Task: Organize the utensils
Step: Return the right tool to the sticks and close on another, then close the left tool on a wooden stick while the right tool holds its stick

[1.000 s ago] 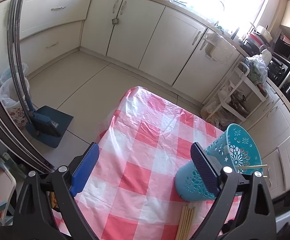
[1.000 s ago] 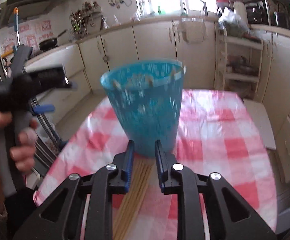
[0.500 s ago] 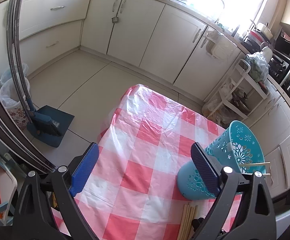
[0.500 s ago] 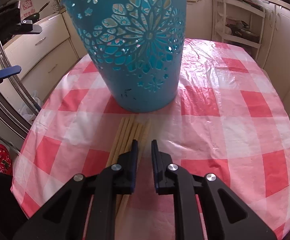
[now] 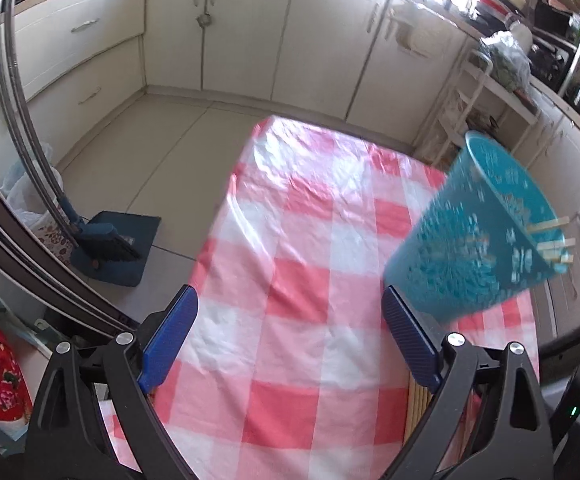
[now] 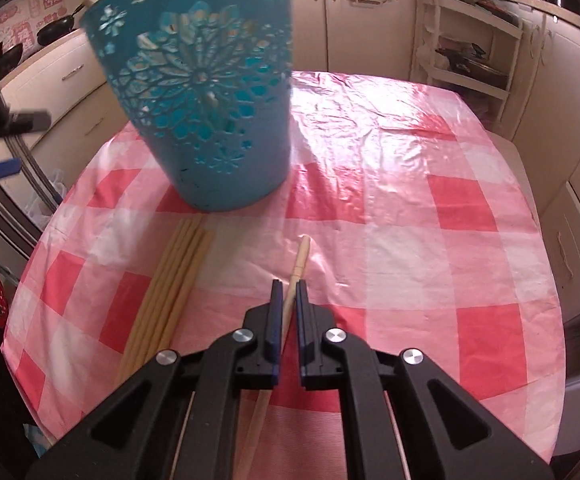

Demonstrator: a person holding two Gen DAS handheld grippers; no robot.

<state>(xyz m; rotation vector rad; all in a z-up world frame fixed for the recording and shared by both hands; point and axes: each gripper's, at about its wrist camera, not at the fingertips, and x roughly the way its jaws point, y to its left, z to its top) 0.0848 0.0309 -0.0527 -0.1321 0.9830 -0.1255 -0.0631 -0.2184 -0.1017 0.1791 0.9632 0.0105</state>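
A teal perforated utensil holder (image 6: 206, 104) stands on the red-and-white checked tablecloth (image 6: 410, 208); in the left wrist view the holder (image 5: 474, 236) has several chopstick ends sticking out of its rim. A bundle of bamboo chopsticks (image 6: 170, 296) lies on the cloth in front of it. My right gripper (image 6: 286, 292) is shut on a single chopstick (image 6: 300, 258), right of the bundle. My left gripper (image 5: 290, 320) is open and empty, held above the table's left part, left of the holder.
The table's far and left edges drop to a tiled floor with a blue dustpan and brush (image 5: 106, 248). White kitchen cabinets (image 5: 250, 32) line the walls. A white shelf rack (image 6: 466, 40) stands beyond the table's far right corner.
My right gripper has closed on one chopstick and pulled it to the right, away from the bundle. The left gripper has shifted a little; the holder looks blurred in its view.
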